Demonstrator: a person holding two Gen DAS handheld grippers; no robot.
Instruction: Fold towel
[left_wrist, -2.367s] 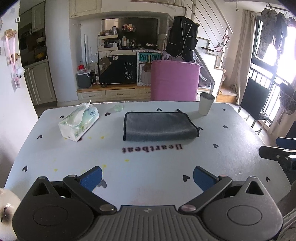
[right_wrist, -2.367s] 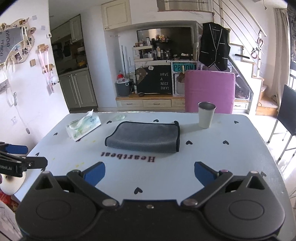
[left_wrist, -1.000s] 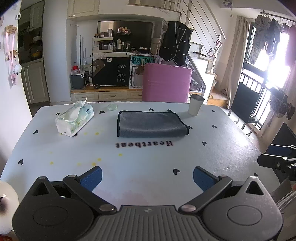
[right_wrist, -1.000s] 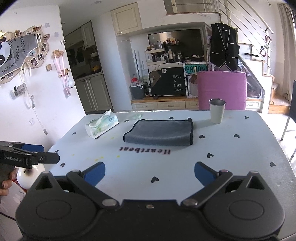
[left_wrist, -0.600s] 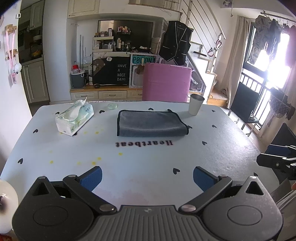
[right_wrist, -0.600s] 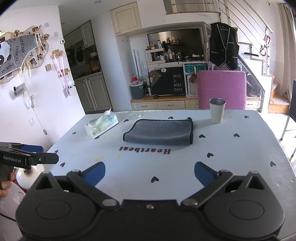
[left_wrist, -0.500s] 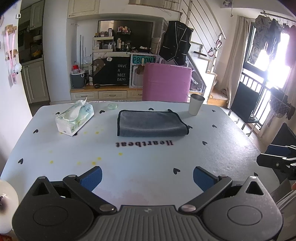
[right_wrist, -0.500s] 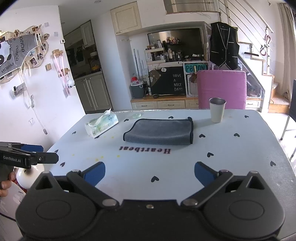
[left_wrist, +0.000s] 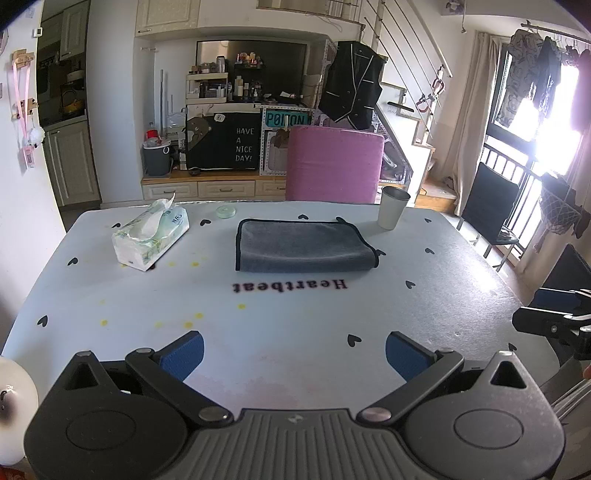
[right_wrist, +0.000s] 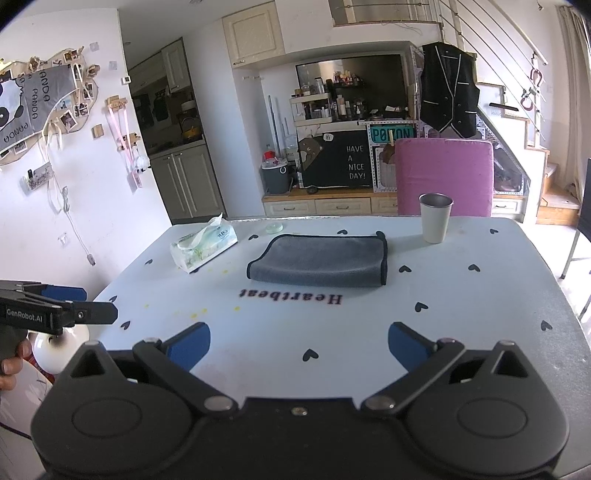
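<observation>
A sunlit living room with a dark cabinet, a staircase and a pink upholstered chair (left_wrist: 334, 162) stands behind a pale blue counter (left_wrist: 295, 314) dotted with small black hearts and printed with the word "Heartbeat"; on it, toward 12 o'clock from both cameras, lies the grey microfibre towel with black piping (left_wrist: 303, 245), already doubled into a flat rectangle, its rounded fold facing the near side and its bound edges stacked along the far side and the ends; a soft plastic pack of tissues (left_wrist: 149, 236) sits at about 10 o'clock from the towel, well apart, and a steel tumbler (right_wrist: 436, 218) stands near its far right corner at about 2 o'clock, not touching; the left gripper (left_wrist: 293, 350) hovers low over the near edge of the counter with its blue-padded fingers spread wide and nothing between them; the right gripper (right_wrist: 299, 345) likewise has its fingers wide apart and empty, well short of the cloth; the towel looks light, limp and plush, likely to sag and slide on the smooth surface, so a further fold would probably call for pinching both layers at the two corners of one short end, keeping clear of the tumbler, which could tip.
</observation>
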